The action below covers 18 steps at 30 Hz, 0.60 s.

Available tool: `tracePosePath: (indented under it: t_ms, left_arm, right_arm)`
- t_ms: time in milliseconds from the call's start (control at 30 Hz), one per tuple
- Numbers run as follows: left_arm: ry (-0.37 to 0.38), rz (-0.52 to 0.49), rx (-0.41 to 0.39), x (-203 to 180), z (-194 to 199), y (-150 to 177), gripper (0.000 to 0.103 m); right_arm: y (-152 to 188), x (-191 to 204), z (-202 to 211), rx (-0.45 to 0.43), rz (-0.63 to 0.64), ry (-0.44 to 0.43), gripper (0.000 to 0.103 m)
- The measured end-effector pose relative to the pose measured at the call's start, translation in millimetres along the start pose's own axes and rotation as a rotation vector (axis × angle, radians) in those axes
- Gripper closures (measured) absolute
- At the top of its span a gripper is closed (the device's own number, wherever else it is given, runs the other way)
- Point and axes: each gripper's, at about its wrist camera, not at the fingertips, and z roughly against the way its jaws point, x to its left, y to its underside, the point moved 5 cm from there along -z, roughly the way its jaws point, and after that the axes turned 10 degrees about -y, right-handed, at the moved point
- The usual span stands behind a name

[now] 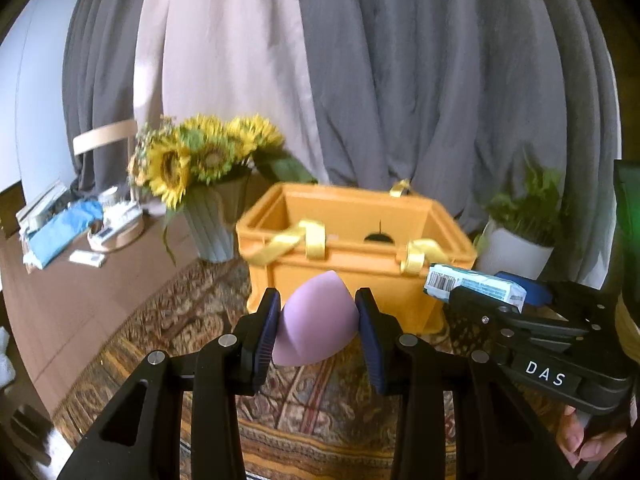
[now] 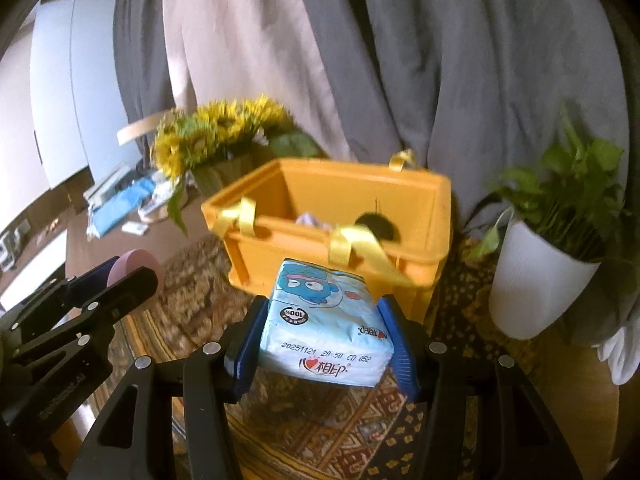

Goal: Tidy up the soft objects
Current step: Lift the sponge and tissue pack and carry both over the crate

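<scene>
Sponge, lilac and egg-shaped, sits squeezed between the pads of the left gripper, held above the patterned rug in front of the orange bin. Just beside it, the right gripper clamps a pale blue tissue pack near the bin's front wall. Yellow ribbons hang over the rim. Sunflowers stand to the bin's left, a potted plant to its right.
</scene>
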Motion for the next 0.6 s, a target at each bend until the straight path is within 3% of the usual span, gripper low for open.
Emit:
tracePosePath:
  t_ms: [600]
  left_arm:
    - [0.133, -0.082, -0.116, 27.5, -20.7, -81.6, 0.064]
  right_arm:
    - [-65.0, 24.1, 6.2, -0.156, -0.094, 0.156, 0.046]
